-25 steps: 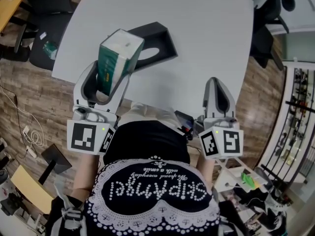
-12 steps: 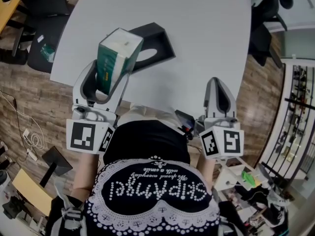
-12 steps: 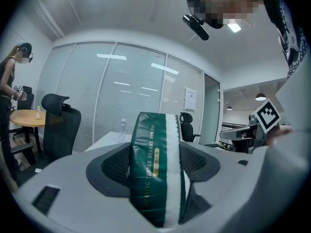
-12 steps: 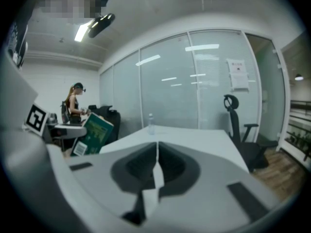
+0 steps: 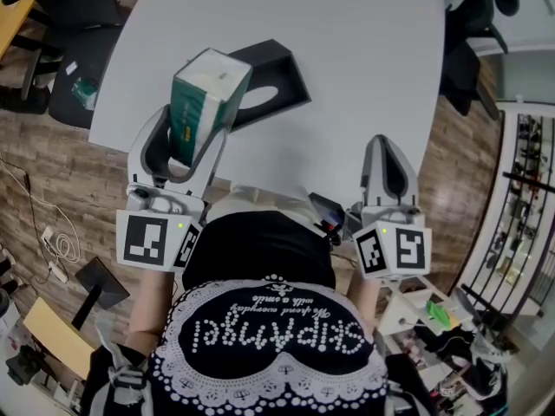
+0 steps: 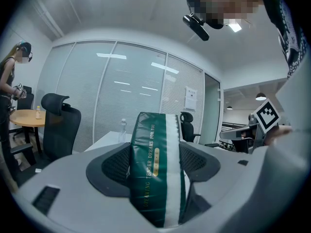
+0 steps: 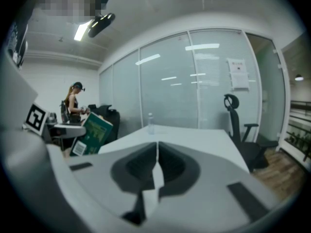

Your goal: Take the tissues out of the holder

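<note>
**Tissue pack is out, your left jaws have it**

Your left gripper (image 5: 192, 133) has its jaws clamped on the two long sides of the green tissue pack (image 5: 208, 94). In the left gripper view the pack fills the gap between them, with its white stripe and gold lettering facing the camera. From the head view you're holding it up off the counter (image 5: 364, 50) at a tilt, over the near left part. The black holder (image 5: 279, 74) lies flat on the counter just past the pack with its oval opening showing, and the pack isn't in it.

Your right gripper (image 5: 387, 159) is down by the near edge of the counter, well apart from the pack and holder. Its jaws are pressed together with nothing in them. There's also a water bottle (image 7: 150, 123) at the far end of the counter.
</note>
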`<state>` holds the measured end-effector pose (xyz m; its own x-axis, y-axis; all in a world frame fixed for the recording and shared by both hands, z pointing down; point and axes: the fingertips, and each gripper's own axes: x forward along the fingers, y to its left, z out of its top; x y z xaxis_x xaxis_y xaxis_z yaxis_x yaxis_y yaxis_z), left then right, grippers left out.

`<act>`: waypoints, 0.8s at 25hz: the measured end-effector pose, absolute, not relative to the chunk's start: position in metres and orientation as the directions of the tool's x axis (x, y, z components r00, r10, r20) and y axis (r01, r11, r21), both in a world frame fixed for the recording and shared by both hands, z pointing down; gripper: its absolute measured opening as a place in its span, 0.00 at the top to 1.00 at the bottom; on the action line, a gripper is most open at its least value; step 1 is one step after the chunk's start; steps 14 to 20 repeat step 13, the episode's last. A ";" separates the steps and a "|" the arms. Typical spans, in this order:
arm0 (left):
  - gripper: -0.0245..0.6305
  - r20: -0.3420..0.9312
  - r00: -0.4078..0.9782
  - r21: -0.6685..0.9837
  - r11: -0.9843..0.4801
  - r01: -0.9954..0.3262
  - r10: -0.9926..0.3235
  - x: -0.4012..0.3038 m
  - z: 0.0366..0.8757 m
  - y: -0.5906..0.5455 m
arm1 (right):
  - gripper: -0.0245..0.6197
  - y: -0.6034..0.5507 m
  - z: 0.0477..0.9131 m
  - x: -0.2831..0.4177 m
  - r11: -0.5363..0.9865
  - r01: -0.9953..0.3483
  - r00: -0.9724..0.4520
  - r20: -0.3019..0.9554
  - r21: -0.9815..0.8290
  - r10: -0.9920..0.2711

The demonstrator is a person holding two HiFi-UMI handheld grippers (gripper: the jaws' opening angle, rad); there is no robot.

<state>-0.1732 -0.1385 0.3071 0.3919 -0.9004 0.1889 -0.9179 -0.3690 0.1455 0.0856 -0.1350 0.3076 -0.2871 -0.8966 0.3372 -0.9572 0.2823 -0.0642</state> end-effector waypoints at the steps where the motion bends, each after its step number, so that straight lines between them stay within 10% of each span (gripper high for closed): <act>1: 0.44 0.190 0.392 0.146 -0.369 -0.918 -0.900 -0.173 0.307 -0.139 | 0.91 -0.135 0.308 0.085 0.282 -0.957 -0.287 0.338 -0.064 -0.896; 20: 0.45 0.193 0.401 0.153 -0.376 -0.914 -0.896 -0.177 0.309 -0.146 | 0.91 -0.142 0.305 0.077 0.293 -0.954 -0.295 0.341 -0.057 -0.893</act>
